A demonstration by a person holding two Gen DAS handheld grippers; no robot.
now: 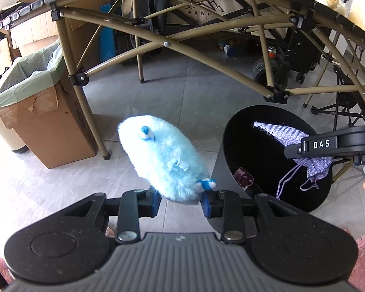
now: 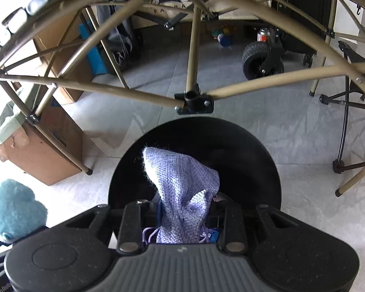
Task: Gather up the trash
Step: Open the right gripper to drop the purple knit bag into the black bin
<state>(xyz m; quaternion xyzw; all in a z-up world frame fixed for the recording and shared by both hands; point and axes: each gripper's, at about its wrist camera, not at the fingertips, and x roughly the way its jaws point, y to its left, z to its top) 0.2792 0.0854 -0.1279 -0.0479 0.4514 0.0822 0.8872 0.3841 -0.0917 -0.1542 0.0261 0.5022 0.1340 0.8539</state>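
Observation:
My left gripper is shut on a fluffy light-blue plush toy and holds it above the floor, just left of a round black bin. My right gripper is shut on a lilac woven drawstring pouch and holds it over the black bin's opening. The pouch and right gripper body also show in the left wrist view. The plush toy shows at the lower left of the right wrist view. A dark reddish item lies inside the bin.
A folding table's tan metal frame arches overhead, with a leg beside the plush. A cardboard box with a green liner stands at left. A wheeled cart, cans and a folding chair stand beyond on grey tile floor.

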